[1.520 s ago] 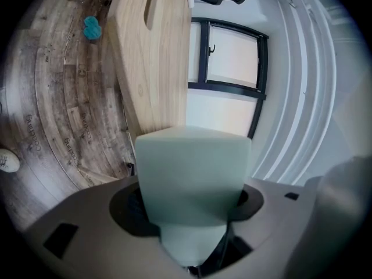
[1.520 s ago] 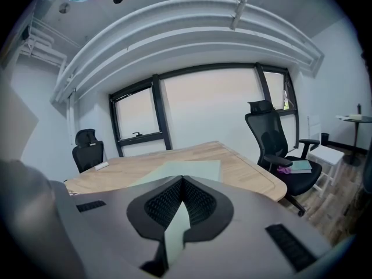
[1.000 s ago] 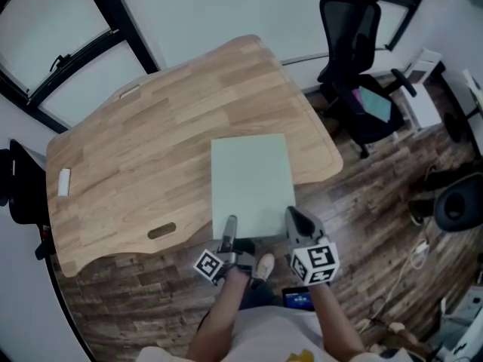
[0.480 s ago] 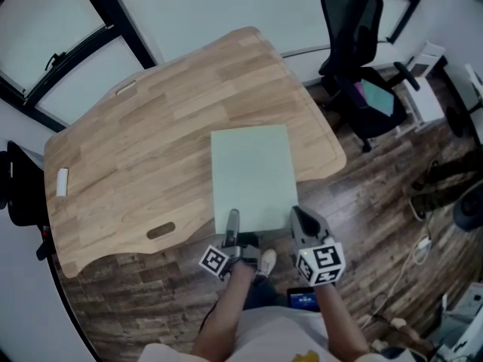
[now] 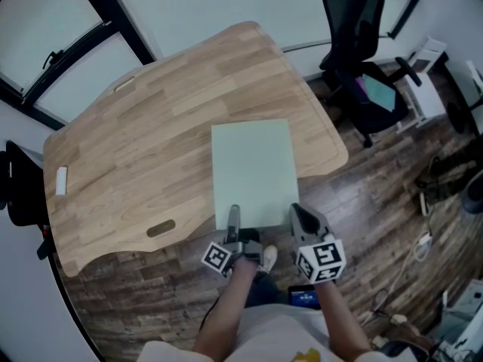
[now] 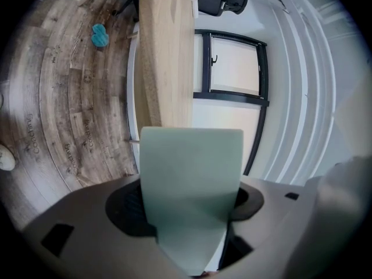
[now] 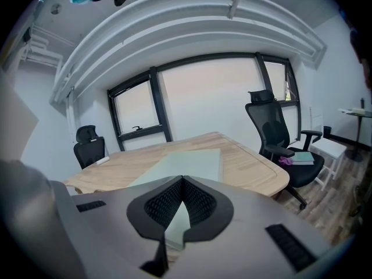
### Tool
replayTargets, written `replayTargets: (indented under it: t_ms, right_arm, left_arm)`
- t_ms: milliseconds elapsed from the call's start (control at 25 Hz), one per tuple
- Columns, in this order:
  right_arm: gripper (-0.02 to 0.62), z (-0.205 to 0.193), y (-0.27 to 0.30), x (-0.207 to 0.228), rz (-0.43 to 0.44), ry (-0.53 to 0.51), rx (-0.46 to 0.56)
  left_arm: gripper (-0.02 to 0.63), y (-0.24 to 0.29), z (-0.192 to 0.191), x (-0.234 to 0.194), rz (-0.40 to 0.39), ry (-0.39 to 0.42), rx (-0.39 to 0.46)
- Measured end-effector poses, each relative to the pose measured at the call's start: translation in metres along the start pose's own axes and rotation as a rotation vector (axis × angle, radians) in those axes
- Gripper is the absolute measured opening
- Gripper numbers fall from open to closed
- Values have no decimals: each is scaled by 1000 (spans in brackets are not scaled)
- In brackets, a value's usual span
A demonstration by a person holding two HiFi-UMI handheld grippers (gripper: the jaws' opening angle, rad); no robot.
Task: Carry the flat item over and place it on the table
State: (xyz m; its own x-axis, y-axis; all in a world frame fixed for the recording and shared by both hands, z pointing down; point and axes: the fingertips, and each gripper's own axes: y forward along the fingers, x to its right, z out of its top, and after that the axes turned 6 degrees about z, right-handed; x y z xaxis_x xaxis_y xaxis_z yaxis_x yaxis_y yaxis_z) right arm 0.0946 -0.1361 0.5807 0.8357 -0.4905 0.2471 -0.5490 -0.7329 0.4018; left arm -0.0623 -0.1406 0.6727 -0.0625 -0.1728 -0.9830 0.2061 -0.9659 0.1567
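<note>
A pale green flat board (image 5: 253, 172) stretches over the near right part of the wooden table (image 5: 151, 142), and its near edge reaches past the table's front edge. My left gripper (image 5: 232, 217) is shut on the board's near left corner, rolled on its side. In the left gripper view the board (image 6: 192, 173) fills the gap between the jaws of the left gripper (image 6: 186, 205). My right gripper (image 5: 298, 216) is shut on the near right corner. The right gripper (image 7: 182, 205) pinches the edge of the board (image 7: 186, 158), whose far end lies low over the table (image 7: 250, 161).
A black office chair (image 5: 362, 59) stands right of the table, with a white stand (image 5: 423, 96) beyond it. A small white object (image 5: 62, 179) lies at the table's left edge. Another chair (image 5: 19, 194) is at far left. Wood floor lies below, with a cable (image 5: 423, 240).
Both grippers keep their hold on the board and stay almost still. Only the head view has shifted slightly.
</note>
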Motion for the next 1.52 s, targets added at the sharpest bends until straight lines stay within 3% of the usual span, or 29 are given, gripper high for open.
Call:
replayTargets:
  t_ms: [720,880,1120,1320,1520]
  right_arm:
    - [-2,-6,1,0,-1,13,-15]
    - [-2,-3,1,-1,3,12,-8]
    - [-2,2,2,0,2,11,2]
    - [-2,3,4,-1,10,18,8]
    - [-2,6,7,-3,15,19,14]
  left_arm:
    - [307,5,-1,-7,24,14,27]
    - [322,4,-2,-9,66,-3,39]
    - [349,2,1,-14,123,25,41]
    - [393,-2,5,-30,216,88,41]
    - [402,-3,6,-34,262,90,16]
